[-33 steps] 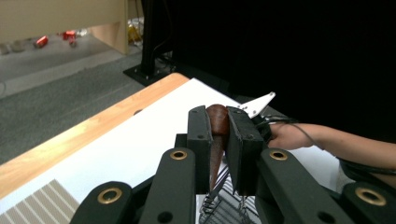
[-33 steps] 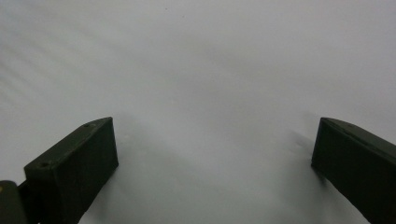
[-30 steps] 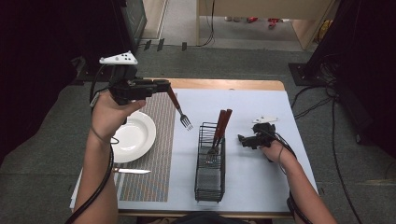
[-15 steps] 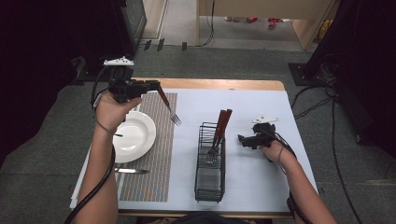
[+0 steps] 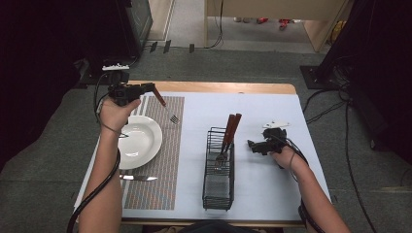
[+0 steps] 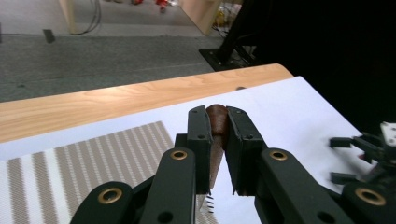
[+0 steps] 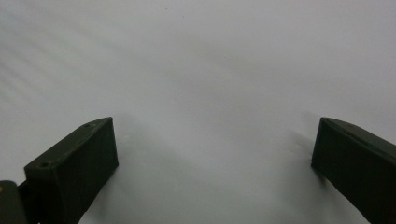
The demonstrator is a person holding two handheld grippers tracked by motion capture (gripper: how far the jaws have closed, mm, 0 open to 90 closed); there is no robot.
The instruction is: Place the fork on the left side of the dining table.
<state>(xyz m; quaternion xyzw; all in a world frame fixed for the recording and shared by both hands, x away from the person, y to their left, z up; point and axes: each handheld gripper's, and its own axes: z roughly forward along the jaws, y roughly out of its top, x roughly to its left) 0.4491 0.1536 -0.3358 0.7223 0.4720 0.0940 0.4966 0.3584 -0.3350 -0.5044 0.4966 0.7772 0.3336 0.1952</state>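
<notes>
The left gripper (image 6: pixel 217 154) clamps a fork (image 5: pixel 166 108) by its brown handle, tines hanging below the jaws. The right gripper (image 7: pixel 215 163) has jaws wide apart, bare white table (image 7: pixel 210 70) between them.

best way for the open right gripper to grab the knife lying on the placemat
Probably by the dark handle end of the knife, coming straight down. It lies flat on the striped placemat below the plate, so jaws should straddle its narrow width.
</notes>
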